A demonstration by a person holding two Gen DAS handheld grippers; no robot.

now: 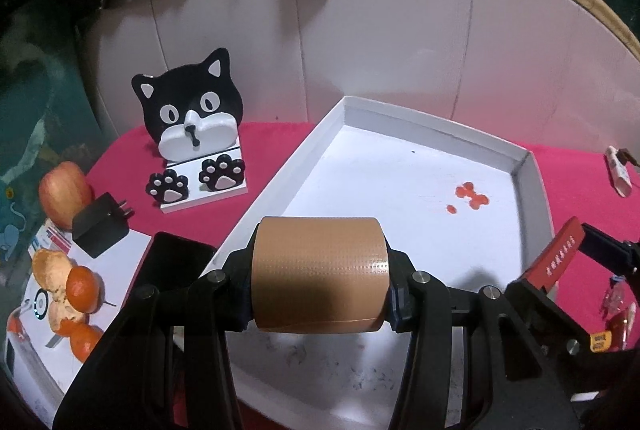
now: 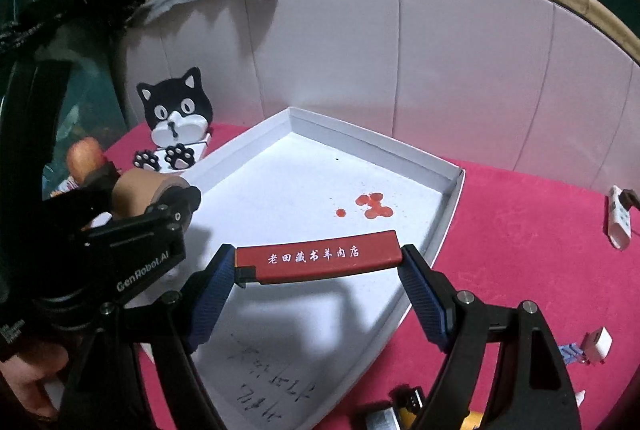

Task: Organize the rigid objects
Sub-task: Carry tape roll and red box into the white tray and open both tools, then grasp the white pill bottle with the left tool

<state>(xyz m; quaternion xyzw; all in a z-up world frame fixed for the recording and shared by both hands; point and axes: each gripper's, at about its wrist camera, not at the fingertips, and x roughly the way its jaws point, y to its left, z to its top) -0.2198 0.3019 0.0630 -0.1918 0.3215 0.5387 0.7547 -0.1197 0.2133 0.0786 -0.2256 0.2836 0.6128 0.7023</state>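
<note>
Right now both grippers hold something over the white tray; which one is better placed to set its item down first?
Probably the right. The right gripper holds the red lighter above bare tray floor, while the left gripper holds the tape roll nearer the white tray edge.

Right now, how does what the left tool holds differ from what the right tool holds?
The left tool grips a tan tape roll, a fat cylinder; the right tool grips a red lighter, a thin flat bar. The tape roll is plain; the lighter carries white characters. The tape roll needs a narrower opening than the lighter, held end to end. Both hang over the white tray.
</note>
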